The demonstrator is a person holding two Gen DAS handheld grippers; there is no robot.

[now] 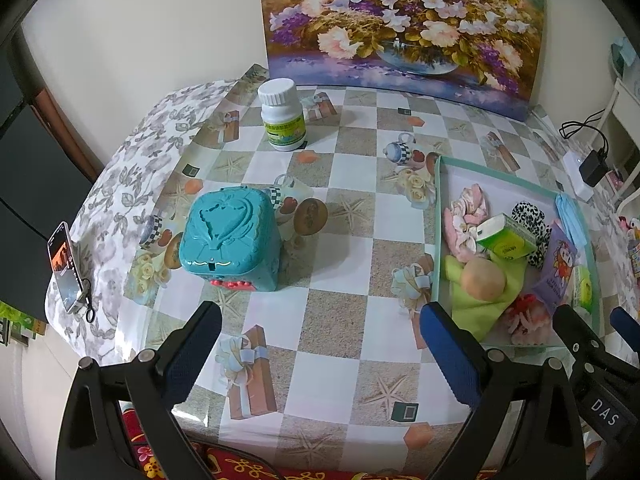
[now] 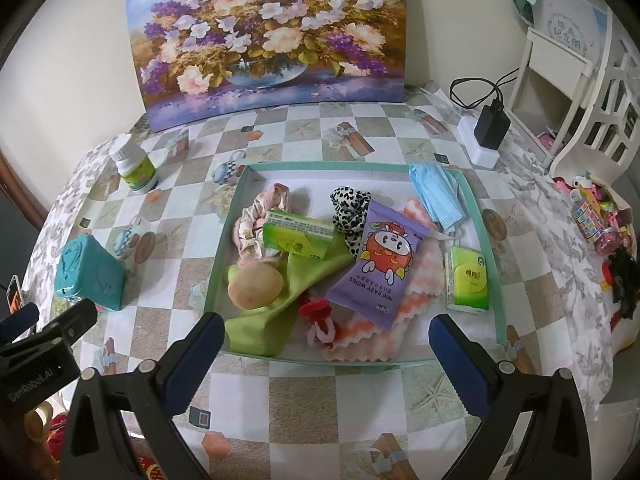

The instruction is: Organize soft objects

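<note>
A teal-rimmed tray (image 2: 486, 236) holds soft things: a green cloth (image 2: 304, 276), a tan round bun-like piece (image 2: 255, 285), a purple baby-wipes pack (image 2: 378, 264), two green tissue packs (image 2: 298, 234), a leopard scrunchie (image 2: 348, 210), a pink scrunchie (image 2: 256, 220), blue masks (image 2: 438, 196), a red-white scrunchie (image 2: 320, 320) and an orange-white cloth (image 2: 416, 296). My right gripper (image 2: 326, 336) is open and empty just above the tray's near edge. My left gripper (image 1: 320, 328) is open and empty over the table left of the tray (image 1: 438, 208).
A teal toy box (image 1: 230, 240) and a white pill bottle (image 1: 282, 116) stand on the checkered tablecloth. A flower painting (image 1: 404, 20) leans at the back. A phone (image 1: 64, 268) lies at the left edge. A charger (image 2: 490, 128) and a white shelf (image 2: 580, 92) are at right.
</note>
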